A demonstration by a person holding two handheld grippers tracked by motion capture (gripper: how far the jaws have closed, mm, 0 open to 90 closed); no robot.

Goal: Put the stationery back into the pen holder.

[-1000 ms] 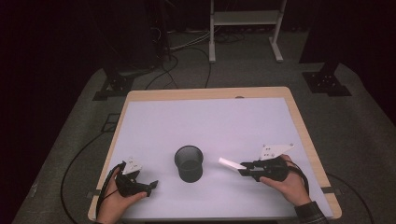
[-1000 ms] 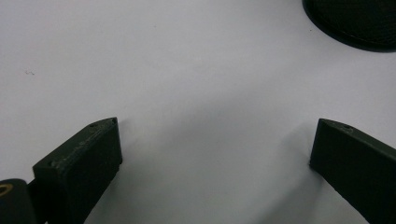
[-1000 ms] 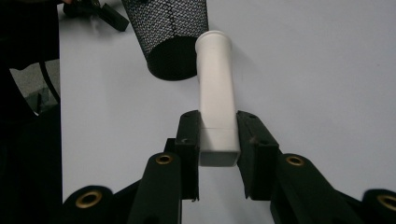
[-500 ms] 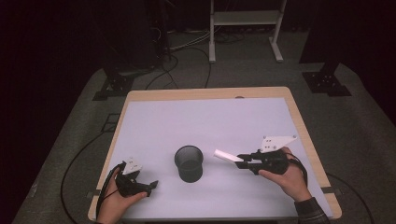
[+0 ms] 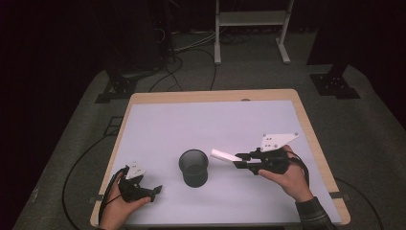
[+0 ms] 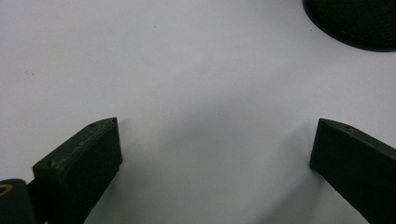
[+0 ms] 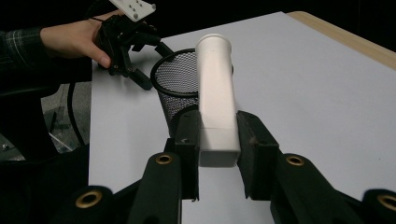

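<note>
— Risen since a second ago: right tool [image 5: 238, 160] clenched on white plastic tube [image 5: 225, 155], now beside mesh pen cup [image 5: 194, 167].
— Light, stiff, slick; gripped near square end. Left tool [image 5: 152, 190] released, resting on tabletop [image 5: 191, 120].

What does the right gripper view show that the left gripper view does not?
Right gripper view: the right hand-held gripper clamped on a white tube, the mesh of the black cup, and the left hand-held gripper beyond it in a hand. Left gripper view: that gripper's own jaws wide apart over bare surface, nothing between them. Both: the white table and part of the cup.
</note>
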